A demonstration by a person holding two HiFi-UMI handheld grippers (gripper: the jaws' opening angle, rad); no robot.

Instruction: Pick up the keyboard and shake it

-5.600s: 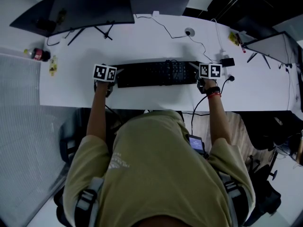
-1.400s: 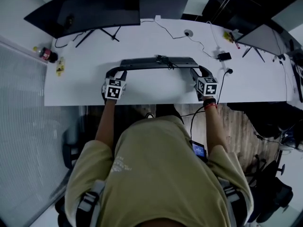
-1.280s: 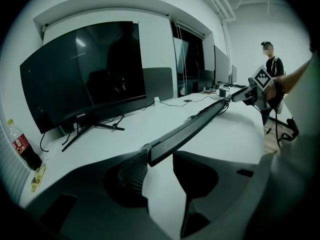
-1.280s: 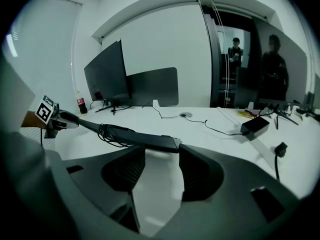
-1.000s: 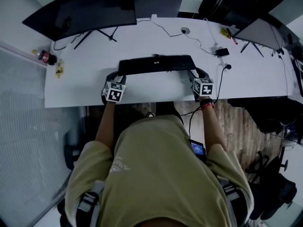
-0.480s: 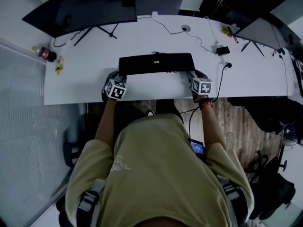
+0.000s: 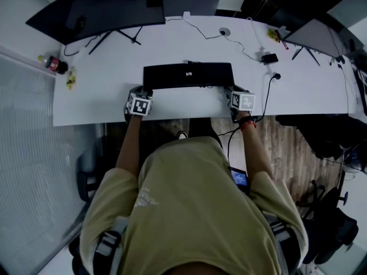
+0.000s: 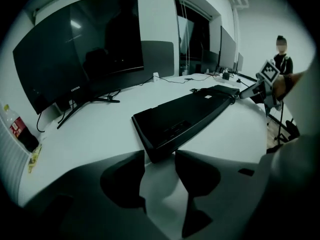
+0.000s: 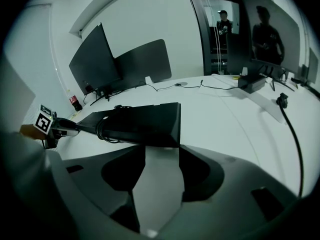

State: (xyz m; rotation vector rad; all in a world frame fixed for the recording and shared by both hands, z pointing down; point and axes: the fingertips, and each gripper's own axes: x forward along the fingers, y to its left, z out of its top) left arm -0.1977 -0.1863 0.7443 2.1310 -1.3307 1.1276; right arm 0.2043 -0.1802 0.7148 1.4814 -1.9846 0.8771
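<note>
- The fingers [image 9: 200, 173] of the right gripper [image 9: 162, 149] are clenched on the right end of the black keyboard [image 9: 145, 124], with one tip against each side of its edge.
- The fingers [image 8: 122, 181] of the left gripper [image 8: 160, 156] have just been easing apart. The keyboard's left near corner sits between them, and both tips look to be against it.
- The keyboard [image 7: 188, 76] has its smooth face up, with a small pale label at the middle. It stretches left to right across the middle of the white surface [image 7: 109, 62], just ahead of the person and low over it. I cannot tell whether it rests on the surface.
- A dark looped cord [image 9: 102, 129] is wrapped around the keyboard's body, towards its far end as the right gripper view shows it.
- In the head view, each gripper's marker cube sits just behind a near corner of the keyboard, left [image 7: 140, 105] and right [image 7: 243, 101].
- Beyond the keyboard, at the far left of the surface, stands a dark curved monitor [image 7: 97, 10] on splayed legs. The grey back of a second screen [image 7: 192, 2] is just beside it.
- A cola bottle [image 7: 51, 65] lies at the left edge of the surface, well apart from the keyboard.
- A thin black cable [image 7: 200, 32] trails across the far side, and a small black adapter [image 7: 269, 58] lies to the right.
- Another screen [image 7: 314, 38] stands at the far right.
</note>
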